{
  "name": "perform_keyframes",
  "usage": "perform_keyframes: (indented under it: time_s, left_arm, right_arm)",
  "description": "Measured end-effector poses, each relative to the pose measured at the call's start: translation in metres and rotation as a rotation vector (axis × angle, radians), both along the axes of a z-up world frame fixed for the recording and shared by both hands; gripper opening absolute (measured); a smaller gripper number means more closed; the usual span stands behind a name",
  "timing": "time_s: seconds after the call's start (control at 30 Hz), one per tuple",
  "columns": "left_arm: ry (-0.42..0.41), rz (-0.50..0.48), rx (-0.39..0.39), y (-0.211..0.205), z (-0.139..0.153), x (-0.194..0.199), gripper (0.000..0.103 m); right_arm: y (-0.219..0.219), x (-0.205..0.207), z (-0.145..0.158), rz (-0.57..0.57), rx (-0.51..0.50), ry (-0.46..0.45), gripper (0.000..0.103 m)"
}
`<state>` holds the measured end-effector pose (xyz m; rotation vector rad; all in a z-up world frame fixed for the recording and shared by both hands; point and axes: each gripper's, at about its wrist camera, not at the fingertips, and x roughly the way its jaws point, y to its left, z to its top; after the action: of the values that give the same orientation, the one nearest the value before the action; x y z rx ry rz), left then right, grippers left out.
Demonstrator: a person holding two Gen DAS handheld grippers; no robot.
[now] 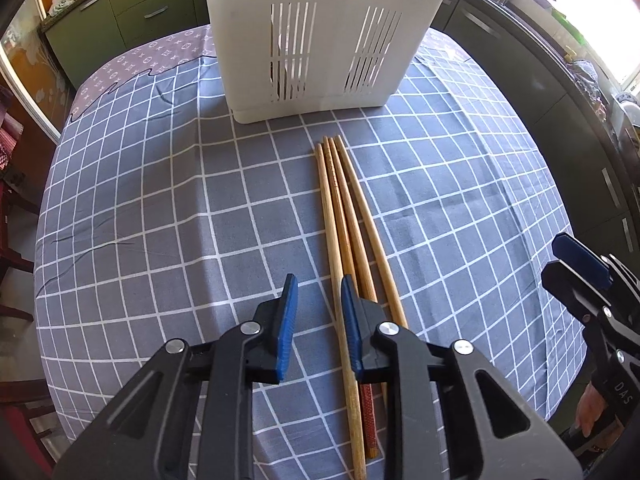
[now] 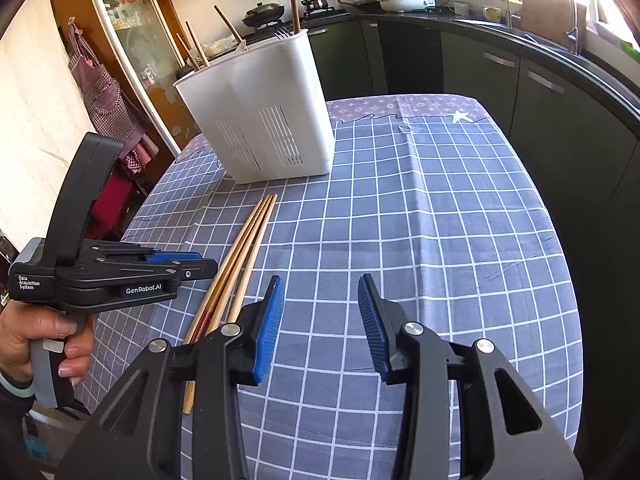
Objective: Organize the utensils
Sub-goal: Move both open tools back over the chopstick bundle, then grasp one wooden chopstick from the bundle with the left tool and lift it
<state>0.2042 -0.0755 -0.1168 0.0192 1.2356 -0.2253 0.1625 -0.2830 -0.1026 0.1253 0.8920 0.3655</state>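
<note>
We see four wooden chopsticks mid-table before white slotted plastic holder; left claw open beside them, right claw open, empty.

Chopsticks run under the left hand-held gripper (near ends hidden).

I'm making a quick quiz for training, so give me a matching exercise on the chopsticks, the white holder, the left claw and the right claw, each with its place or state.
1 chopsticks
2 white holder
3 left claw
4 right claw

A open over bare cloth
B flat on the checked cloth
C upright, utensils inside
D over the chopsticks' near ends

Pairs: 1-B, 2-C, 3-D, 4-A
</note>
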Motion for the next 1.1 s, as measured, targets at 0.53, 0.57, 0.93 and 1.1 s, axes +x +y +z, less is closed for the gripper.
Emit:
perform_keyframes:
  time_s: [0.53, 0.57, 0.93, 1.1]
  left_arm:
    - [0.039, -0.029, 0.104, -0.031, -0.011, 0.022, 0.014]
    - [0.036, -0.034, 0.115, -0.034, -0.011, 0.022, 0.014]
    - [0.042, -0.027, 0.106, -0.026, -0.011, 0.025, 0.007]
    - [-0.031, 0.002, 0.05, -0.003, 0.012, 0.015, 0.007]
  right_arm:
    - [-0.01, -0.001, -0.003, -0.007, 0.045, 0.024, 0.042]
    - [-0.01, -0.001, -0.004, -0.006, 0.046, 0.026, 0.043]
    - [-0.01, -0.001, -0.009, -0.003, 0.056, 0.042, 0.043]
    - [-0.008, -0.001, -0.011, 0.002, 0.054, 0.054, 0.043]
